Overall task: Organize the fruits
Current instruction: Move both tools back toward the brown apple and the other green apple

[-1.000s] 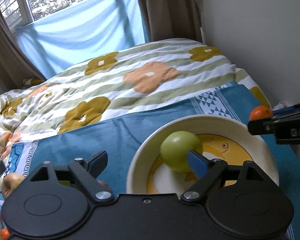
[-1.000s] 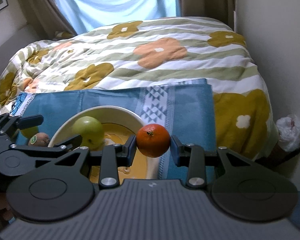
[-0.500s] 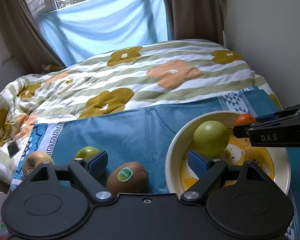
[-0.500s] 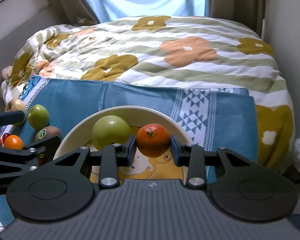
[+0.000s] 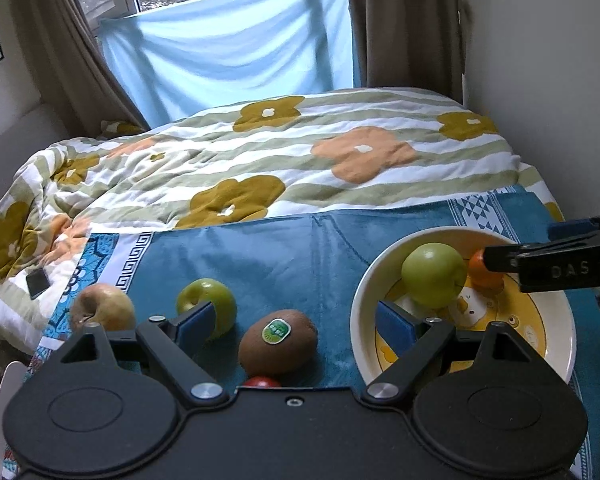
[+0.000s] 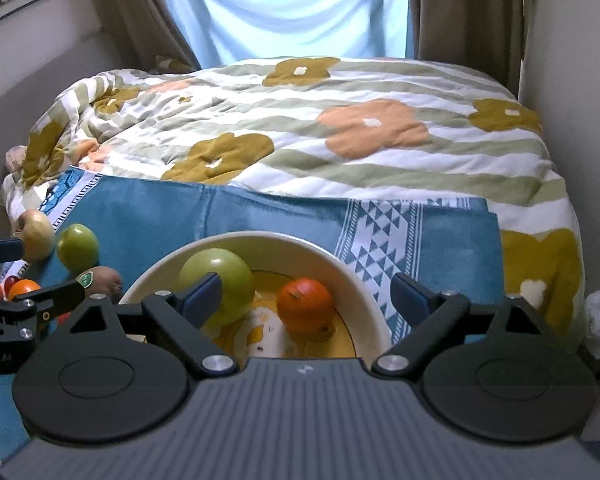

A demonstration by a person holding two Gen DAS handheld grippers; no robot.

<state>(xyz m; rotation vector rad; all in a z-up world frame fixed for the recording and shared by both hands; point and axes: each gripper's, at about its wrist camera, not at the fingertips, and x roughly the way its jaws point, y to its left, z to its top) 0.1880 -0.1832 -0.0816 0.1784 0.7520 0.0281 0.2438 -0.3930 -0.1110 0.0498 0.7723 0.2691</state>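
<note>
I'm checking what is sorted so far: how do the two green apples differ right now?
The apple in the bowl lies inside the cream bowl beside the orange; the apple on the cloth sits on the blue cloth, between a tan apple and a kiwi. The one in the bowl looks bigger, though it is nearer the camera. Both are green, and neither is gripped.

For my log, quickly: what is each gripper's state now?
Left gripper: open, holding nothing.
Right gripper: open, holding nothing.

Orange (image 6: 306, 305) beside green apple (image 6: 216, 284) in bowl (image 6: 364, 300), between spread right gripper (image 6: 306, 294) fingers.
</note>
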